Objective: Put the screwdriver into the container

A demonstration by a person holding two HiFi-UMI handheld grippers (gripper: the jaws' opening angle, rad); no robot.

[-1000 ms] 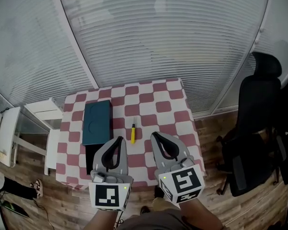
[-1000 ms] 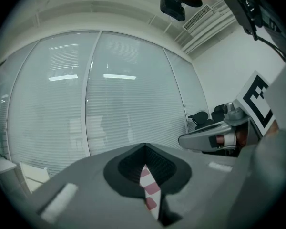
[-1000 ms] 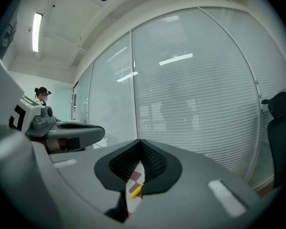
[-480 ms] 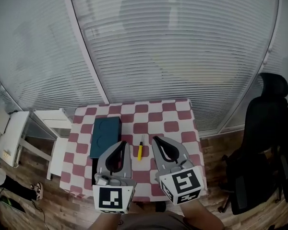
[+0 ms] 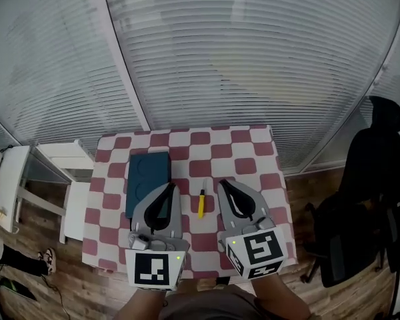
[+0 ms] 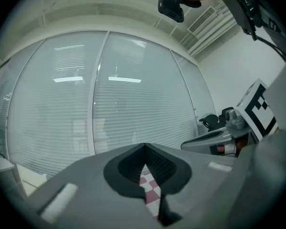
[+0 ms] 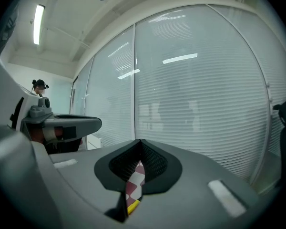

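Note:
A yellow-handled screwdriver (image 5: 201, 203) lies on the red-and-white checkered table (image 5: 247, 155), between my two grippers. A dark teal container (image 5: 149, 177) sits to its left on the cloth. My left gripper (image 5: 169, 187) hovers over the near part of the table by the container's front right corner, jaws shut and empty. My right gripper (image 5: 225, 183) hangs just right of the screwdriver, jaws also shut and empty. In the right gripper view a sliver of yellow screwdriver (image 7: 132, 205) shows through the slit between the jaws. The left gripper view shows only checkered cloth (image 6: 150, 185) there.
A black office chair (image 5: 370, 192) stands on the wooden floor to the right of the table. A white side unit (image 5: 50, 162) stands at the left. Window blinds (image 5: 253, 52) run behind the table's far edge.
The head view has shifted, so the table sits differently in frame. Both grippers stay shut near the table's front edge. The screwdriver and container have not moved on the cloth.

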